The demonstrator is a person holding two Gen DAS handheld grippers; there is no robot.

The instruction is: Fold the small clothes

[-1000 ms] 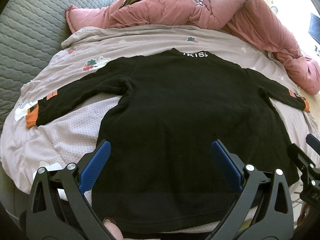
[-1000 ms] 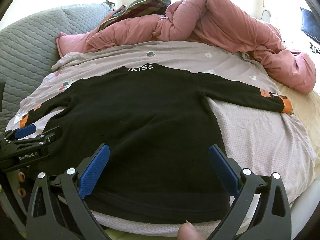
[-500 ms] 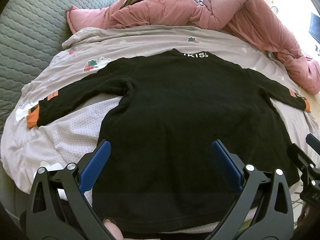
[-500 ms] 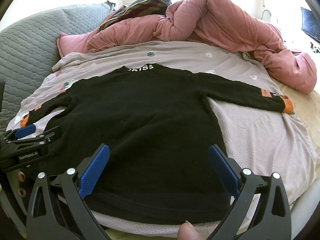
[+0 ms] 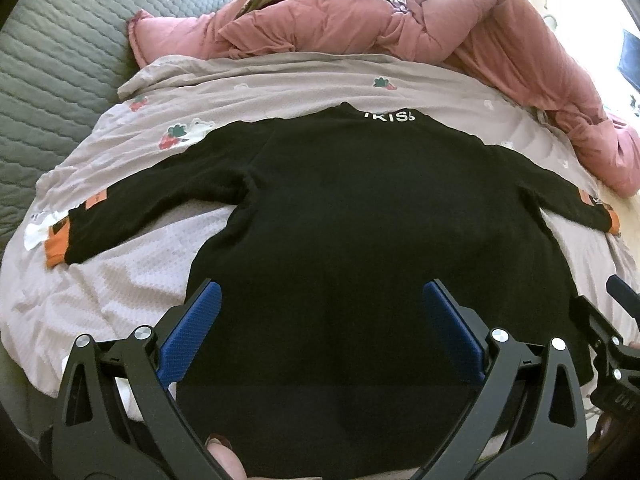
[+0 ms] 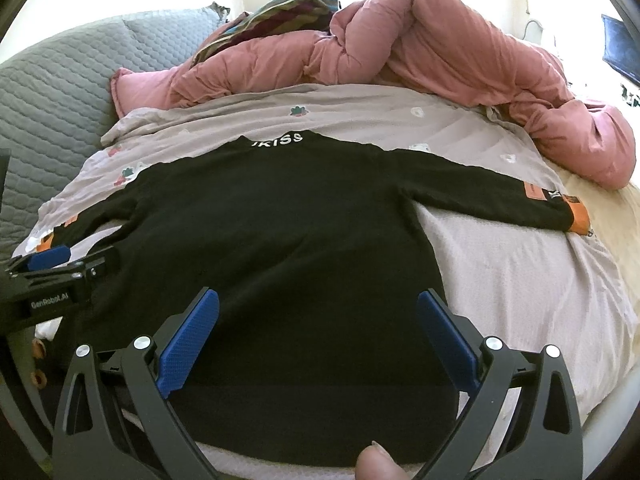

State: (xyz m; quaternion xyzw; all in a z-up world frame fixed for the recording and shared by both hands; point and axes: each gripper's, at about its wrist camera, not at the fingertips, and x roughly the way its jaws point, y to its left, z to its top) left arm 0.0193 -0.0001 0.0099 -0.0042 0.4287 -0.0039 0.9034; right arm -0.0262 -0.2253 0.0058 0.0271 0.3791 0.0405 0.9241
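A small black long-sleeved top (image 5: 340,220) lies spread flat on the bed, sleeves out to both sides, with orange cuffs and white lettering at the collar. It also shows in the right wrist view (image 6: 288,232). My left gripper (image 5: 320,320) is open and empty, hovering above the hem on the top's left half. My right gripper (image 6: 318,328) is open and empty above the hem on the right half. The left gripper also shows at the left edge of the right wrist view (image 6: 48,276).
The top lies on a beige printed sheet (image 5: 120,280). A bunched pink duvet (image 5: 400,28) lies along the far side and right. A grey quilted cover (image 5: 52,60) is at the left. The bed's near edge is just below the hem.
Nothing has visibly changed beyond a very slight drift of both views; both grippers stay open above the hem.
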